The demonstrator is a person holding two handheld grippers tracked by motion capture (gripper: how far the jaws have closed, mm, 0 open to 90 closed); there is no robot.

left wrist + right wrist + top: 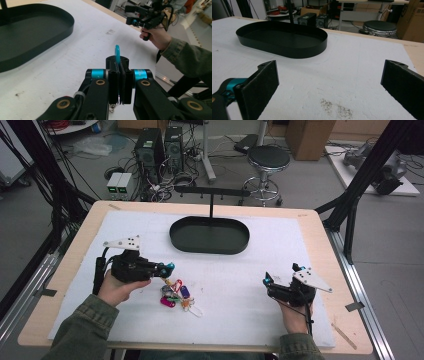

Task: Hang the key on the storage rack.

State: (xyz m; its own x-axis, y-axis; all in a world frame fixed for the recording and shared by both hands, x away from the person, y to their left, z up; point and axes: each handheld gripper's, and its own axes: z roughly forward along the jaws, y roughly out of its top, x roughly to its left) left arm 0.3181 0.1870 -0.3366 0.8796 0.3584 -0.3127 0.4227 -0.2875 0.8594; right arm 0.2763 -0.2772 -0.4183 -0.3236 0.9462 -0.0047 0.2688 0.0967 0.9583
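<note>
Several coloured key tags (175,296) lie in a loose pile on the white mat (300,250), left of centre. Just above the pile's upper edge, my left gripper (168,267) (119,62) is shut on a teal tag (117,53) that sticks up between its jaws. A black oval tray (209,236) (30,32) (284,37) sits at the back middle of the mat, and a black T-shaped hook rack (211,193) rises from it. My right gripper (280,276) (332,82) stands open over bare mat at the right, facing the tray, with nothing between its jaws.
The mat covers a wooden table (345,285). Beyond the far edge stand a black stool (268,159), computer towers (160,147) and cables on the floor. Dark specks (337,107) mark the mat in front of the right gripper.
</note>
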